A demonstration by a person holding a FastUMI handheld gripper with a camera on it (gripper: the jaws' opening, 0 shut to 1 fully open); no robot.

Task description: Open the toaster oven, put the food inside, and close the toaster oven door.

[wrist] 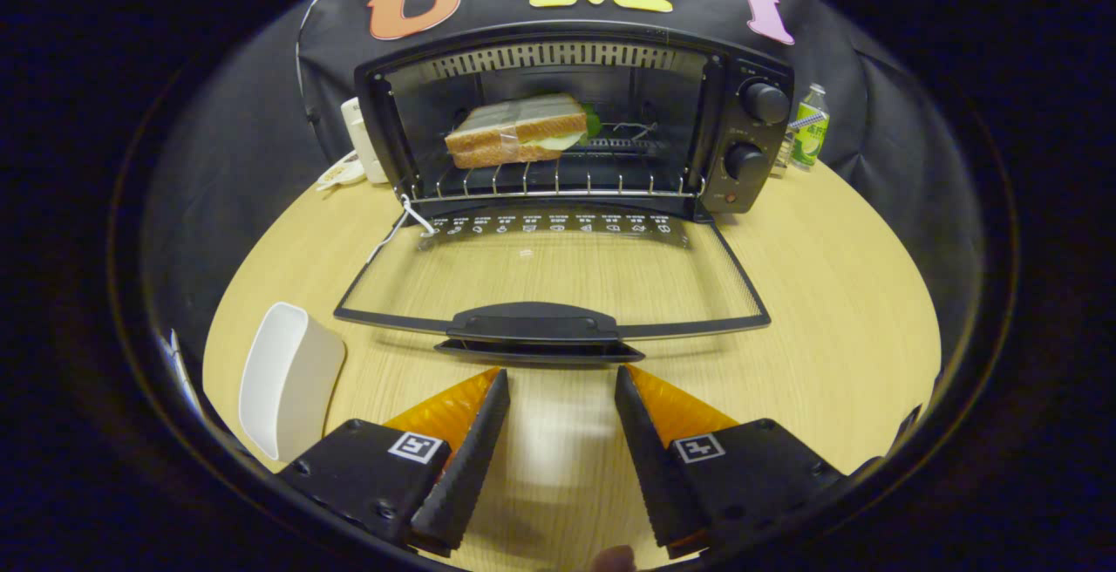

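Status: door open, food loaded, door not yet closed. Judged two of three steps done; closing is what is left.

Table (pixel 828 293): round, pale wood-grain laminate, smooth with a soft glare patch low centre between the fingers.

Toaster oven (pixel 575 119): upper centre of frame, black boxy metal shell, slotted vent strip along the top of the cavity, two round knobs (pixel 764 102) stacked on its right panel.

Oven door (pixel 558 275): centre of frame, folded down flat towards the gripper, clear glass in a thin dark frame, row of small printed icons near the hinge. Moulded black handle (pixel 534 325) on its near edge, long and curved.

White dish (pixel 288 376): lower left, smooth, rounded corners, nothing in it.

Sandwich (pixel 516 129): inside the cavity, left of centre on the wire rack (pixel 558 178). Browned bread, pale filling, a bit of green at its right end, glossy clear wrap over it.

Green bottle (pixel 809 129): upper right, beside the oven.

Gripper (pixel 561 384): bottom centre, fingers spread apart with nothing between them, tips just short of the handle. Ridged inner faces. Next move likely needs getting under that handle to lift.
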